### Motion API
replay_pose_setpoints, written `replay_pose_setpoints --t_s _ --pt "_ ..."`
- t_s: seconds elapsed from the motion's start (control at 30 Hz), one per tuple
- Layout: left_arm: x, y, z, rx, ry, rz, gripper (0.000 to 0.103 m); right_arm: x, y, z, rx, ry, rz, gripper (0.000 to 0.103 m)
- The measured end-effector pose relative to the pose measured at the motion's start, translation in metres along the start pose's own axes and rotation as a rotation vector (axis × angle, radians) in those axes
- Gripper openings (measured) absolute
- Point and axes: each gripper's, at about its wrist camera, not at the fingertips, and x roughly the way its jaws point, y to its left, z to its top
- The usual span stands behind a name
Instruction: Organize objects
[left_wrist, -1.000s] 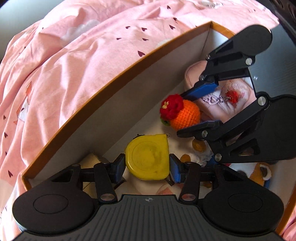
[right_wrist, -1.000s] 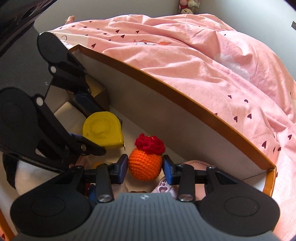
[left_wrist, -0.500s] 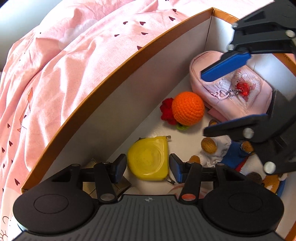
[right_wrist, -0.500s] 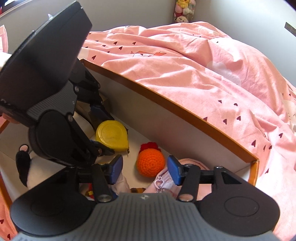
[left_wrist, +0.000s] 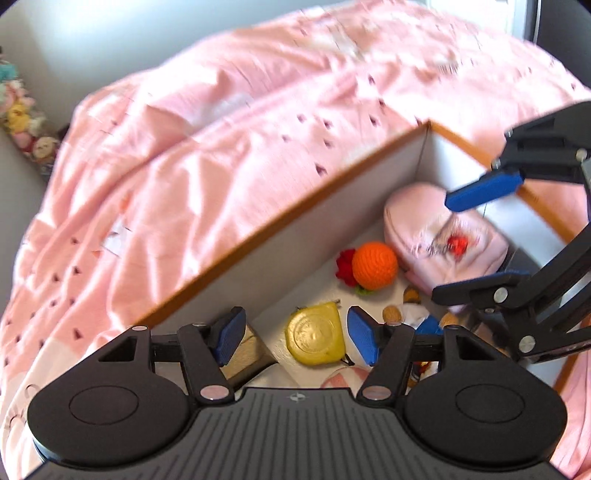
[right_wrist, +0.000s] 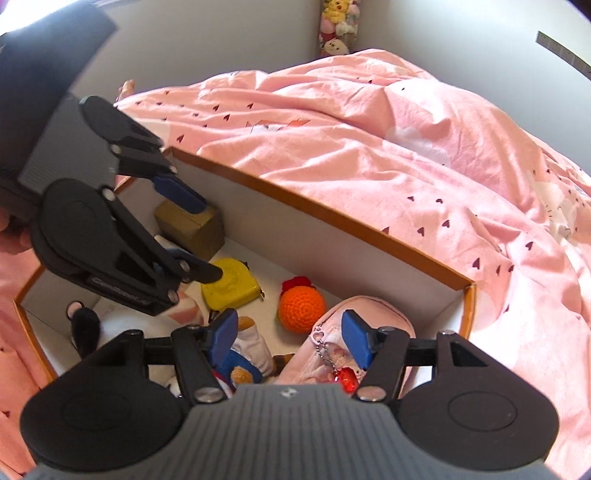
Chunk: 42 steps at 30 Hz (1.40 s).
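An orange-rimmed white box lies on the bed. On its floor rest a yellow tape measure, an orange crochet ball with a red flower and a pink pouch with a red charm. My left gripper hangs above the tape measure, jaws opening, nothing between its pads. My right gripper hovers over the ball and pouch, jaws opening, pads touching nothing.
The box also holds a small brown carton, a blue-and-white doll and a black-and-white plush. A pink heart-print duvet surrounds the box. Soft toys sit by the far wall.
Both grippers let go, the left of the tape measure and the right of the crochet ball, opened wider and rose out of the box. Both things now lie on the box floor.
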Motion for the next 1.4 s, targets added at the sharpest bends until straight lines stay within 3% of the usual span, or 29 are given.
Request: replay_pose_setpoints --t_s 0.03,0.27,0.33,0.63,0.87,1.17,1.4 --pt "-0.003 -0.001 0.019 -0.015 -0.028 0.018 0.076 -0.007 0.001 -0.001 0.015 -0.01 -0.005 0.067" --pt "-0.076 -0.02 0.015 -0.151 -0.215 0.116 0.083 -0.055 0.013 -0.001 0.144 -0.08 -0.066 0.076" --pt "-0.091 -0.025 0.008 -0.197 -0.261 0.152 0.088 -0.07 0.018 -0.005 0.166 -0.115 -0.094 0.08" --pt "-0.121 -0.043 -0.029 -0.431 -0.411 0.255 0.089 -0.125 0.035 -0.045 0.367 -0.276 -0.167 0.086" --pt "-0.117 -0.062 -0.06 -0.446 -0.401 0.343 0.089 -0.146 0.071 -0.076 0.403 -0.371 -0.254 0.09" --pt "-0.108 -0.07 -0.093 -0.478 -0.352 0.258 0.089 -0.144 0.103 -0.103 0.39 -0.414 -0.326 0.095" --pt "-0.096 -0.069 -0.103 -0.52 -0.288 0.239 0.089 -0.127 0.098 -0.116 0.453 -0.364 -0.342 0.098"
